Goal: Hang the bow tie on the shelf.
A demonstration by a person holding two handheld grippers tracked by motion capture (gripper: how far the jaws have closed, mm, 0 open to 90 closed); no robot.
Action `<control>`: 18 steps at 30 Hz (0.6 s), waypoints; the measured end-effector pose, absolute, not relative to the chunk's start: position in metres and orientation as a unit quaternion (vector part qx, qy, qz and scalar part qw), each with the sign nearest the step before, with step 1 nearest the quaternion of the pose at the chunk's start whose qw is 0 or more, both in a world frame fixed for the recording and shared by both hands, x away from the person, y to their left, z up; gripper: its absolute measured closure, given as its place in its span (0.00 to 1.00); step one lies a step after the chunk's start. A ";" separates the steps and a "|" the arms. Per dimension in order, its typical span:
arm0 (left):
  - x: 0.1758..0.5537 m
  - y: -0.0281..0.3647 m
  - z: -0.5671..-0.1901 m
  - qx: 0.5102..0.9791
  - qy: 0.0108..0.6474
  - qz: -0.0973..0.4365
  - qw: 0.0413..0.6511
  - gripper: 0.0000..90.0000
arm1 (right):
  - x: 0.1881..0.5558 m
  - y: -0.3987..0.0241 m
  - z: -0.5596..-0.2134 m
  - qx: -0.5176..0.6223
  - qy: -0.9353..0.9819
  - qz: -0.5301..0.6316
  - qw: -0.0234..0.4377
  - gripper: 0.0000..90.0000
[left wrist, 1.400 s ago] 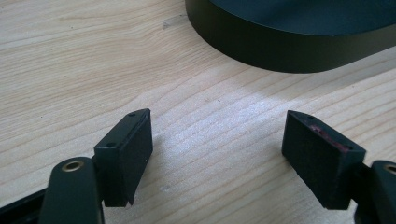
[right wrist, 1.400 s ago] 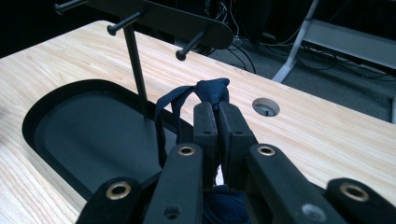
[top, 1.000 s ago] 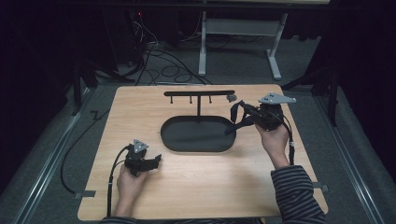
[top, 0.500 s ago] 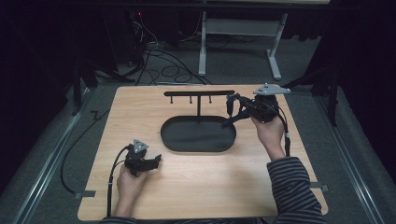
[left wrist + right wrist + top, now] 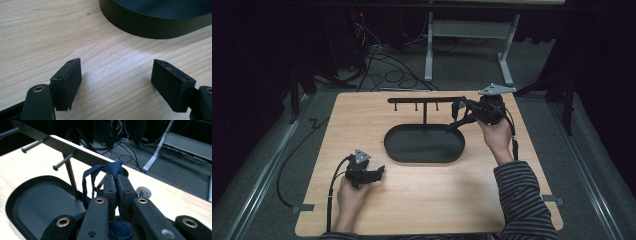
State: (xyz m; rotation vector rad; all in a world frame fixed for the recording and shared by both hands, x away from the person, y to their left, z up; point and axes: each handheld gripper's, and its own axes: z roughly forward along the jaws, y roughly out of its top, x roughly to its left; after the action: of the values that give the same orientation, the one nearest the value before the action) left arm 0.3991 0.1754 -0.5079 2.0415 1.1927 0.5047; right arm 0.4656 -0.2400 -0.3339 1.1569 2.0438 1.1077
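- Right gripper [image 5: 460, 113] has moved up and back since a second ago, from beside the tray's right end to the right tip of the rack [image 5: 424, 100].
- Its jaws are clenched on a dark blue cloth item [image 5: 113, 169]; the knot sticks out past the tips and a loop [image 5: 88, 182] hangs off to the side, with more cloth bunched under the jaws.
- In the right gripper view the knot sits just at the rack's bar end, near the pegs [image 5: 63, 161]; can't tell if it touches the bar.
- The cloth item is in the air, held clear of the table [image 5: 362, 130] and above the tray's [image 5: 424, 156] right end.
- Left gripper [image 5: 376, 172] hasn't moved: it rests on the table front left, jaws released and wide apart, nothing between them.
- The left gripper view shows bare wood between its pads [image 5: 67, 82], with the tray wall well ahead.
- Judgement: the move toward the rack suggests hanging the loop on a peg is the step in hand; not hung yet.
- Next likely needs the loop opened and slid over a peg tip; the loop is limp and could miss.
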 end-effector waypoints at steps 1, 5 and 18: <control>0.399 0.175 -0.508 0.790 0.461 0.195 0.354 0.28 | 0.466 -0.241 -0.335 0.433 0.758 0.408 0.267 0.98; 0.399 0.175 -0.508 0.790 0.461 0.195 0.354 0.28 | 0.468 -0.241 -0.337 0.436 0.760 0.405 0.261 0.97; 0.399 0.176 -0.508 0.791 0.460 0.194 0.353 0.27 | 0.475 -0.230 -0.348 0.435 0.775 0.385 0.247 0.93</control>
State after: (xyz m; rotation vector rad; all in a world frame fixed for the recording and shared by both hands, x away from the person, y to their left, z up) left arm 0.3991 0.1755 -0.5077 2.0453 1.1903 0.5018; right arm 0.4751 -0.2303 -0.3482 1.1874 2.1144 1.0489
